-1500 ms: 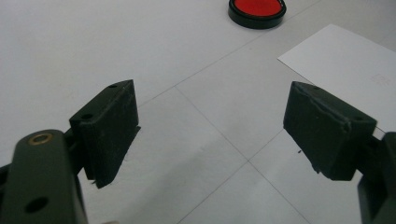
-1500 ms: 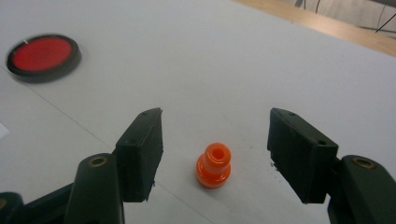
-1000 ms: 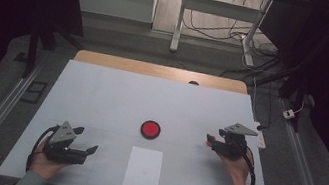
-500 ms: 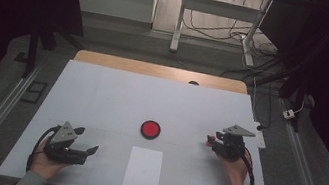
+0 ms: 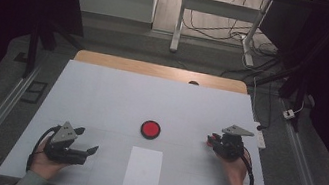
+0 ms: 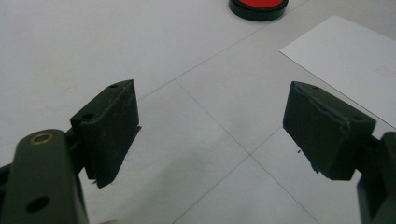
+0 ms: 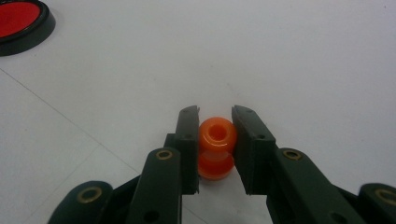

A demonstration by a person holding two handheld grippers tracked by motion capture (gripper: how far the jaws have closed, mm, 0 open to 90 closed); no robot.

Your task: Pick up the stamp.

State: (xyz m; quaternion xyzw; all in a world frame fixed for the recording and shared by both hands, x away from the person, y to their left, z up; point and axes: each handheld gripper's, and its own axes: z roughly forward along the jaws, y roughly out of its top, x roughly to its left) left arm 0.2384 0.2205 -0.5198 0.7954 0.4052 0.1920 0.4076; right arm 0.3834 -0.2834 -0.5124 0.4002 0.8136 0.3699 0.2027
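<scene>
1. White matte table top point(image 5: 101, 97), flat, ruled by thin seams, with a wooden strip along its far edge.
2. White rectangular paper sheet point(image 5: 142, 171), flat at the near centre.
3. Left gripper point(image 6: 210, 126), near left, jaws spread wide and empty; its black pads point(image 6: 112, 126) look rough and worn.
4. Right gripper point(image 7: 215, 140), near right, jaws having just been closing, now clamped on item 6.
5. Red round disc in a black rim point(image 5: 150, 129), at mid-table.
6. Small orange glossy plastic spool point(image 7: 215, 144), waisted and holed through, held at the right edge of the table top. Risk: its smooth curved flanges offer the flat pads little contact, so a tilt or quick lift may let it squirt out and roll off.
</scene>
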